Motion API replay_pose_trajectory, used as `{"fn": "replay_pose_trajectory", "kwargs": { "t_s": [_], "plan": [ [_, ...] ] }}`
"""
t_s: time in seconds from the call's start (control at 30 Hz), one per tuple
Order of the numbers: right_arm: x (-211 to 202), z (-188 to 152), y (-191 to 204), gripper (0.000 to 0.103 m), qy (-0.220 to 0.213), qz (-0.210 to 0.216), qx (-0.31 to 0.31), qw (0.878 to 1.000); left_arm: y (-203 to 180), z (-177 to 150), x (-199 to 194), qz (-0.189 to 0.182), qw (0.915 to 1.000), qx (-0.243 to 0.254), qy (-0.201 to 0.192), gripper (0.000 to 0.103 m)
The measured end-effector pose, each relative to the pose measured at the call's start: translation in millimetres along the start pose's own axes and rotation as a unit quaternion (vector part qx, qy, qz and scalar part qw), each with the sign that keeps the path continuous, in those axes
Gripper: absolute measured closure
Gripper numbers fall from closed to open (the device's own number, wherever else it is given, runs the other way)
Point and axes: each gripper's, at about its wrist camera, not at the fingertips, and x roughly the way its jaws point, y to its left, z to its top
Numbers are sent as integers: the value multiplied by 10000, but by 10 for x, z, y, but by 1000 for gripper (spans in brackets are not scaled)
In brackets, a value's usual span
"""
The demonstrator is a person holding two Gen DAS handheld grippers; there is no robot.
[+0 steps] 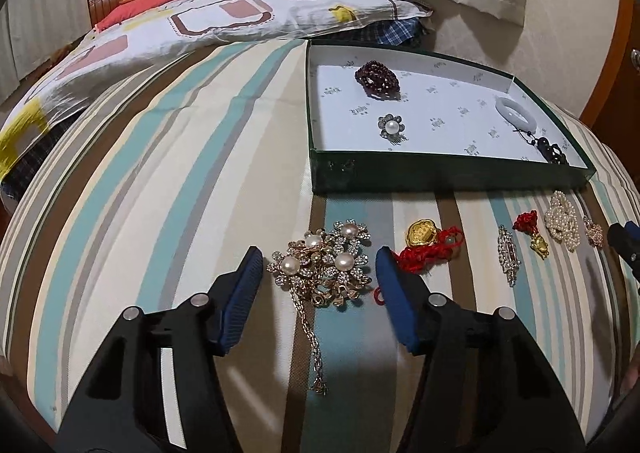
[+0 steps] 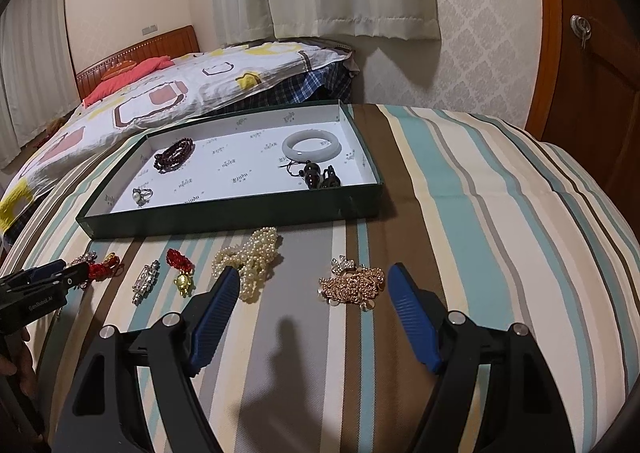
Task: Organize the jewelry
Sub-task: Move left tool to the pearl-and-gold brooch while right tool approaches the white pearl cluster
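Left wrist view
Left gripper: jaws stand partly apart on either side of the pearl flower brooch cluster; the blue pads do not press on it, with a gap showing on each side.
Brooch cluster: lies on the striped bedspread between the fingertips; its chain trails back toward the camera between the two fingers.
Gold charm on red cord: just beside the right finger's tip, the cord reaching that pad.
Row to the right: a silver bar brooch, a red knot with gold pendant, a pearl strand and a small rose-gold piece, all on the bedspread.
Green tray: beyond the row; it holds dark red beads, a pearl ring, a pale bangle and dark pendants.
Right gripper: only a tip shows at the right edge.

Right wrist view
Right gripper: jaws wide, nothing between the pads.
Rose-gold brooch: on the bedspread, between the fingertips, nearer the right finger, apart from it.
Pearl strand: just beyond the left finger's tip, partly hidden by it.
Left gripper: at the left edge over the far end of the row; its jaws cannot be judged here.
Tray: beyond the row, well apart from both fingers.
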Motion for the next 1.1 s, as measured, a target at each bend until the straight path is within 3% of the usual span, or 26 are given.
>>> {"fn": "replay_pose_trajectory", "kwargs": {
  "t_s": [0.1, 0.43, 1.1],
  "plan": [
    [2, -2, 0, 29, 2, 0, 0, 10000, 1, -2, -6, 8, 10000, 25, -13, 56],
    [16, -10, -11, 29, 8, 13, 10, 10000, 24, -9, -46, -47, 9999, 17, -122, 62],
    [66, -26, 18, 30, 92, 47, -7, 9999, 70, 0, -60, -121, 9998, -87, -155, 62]
  ]
}}
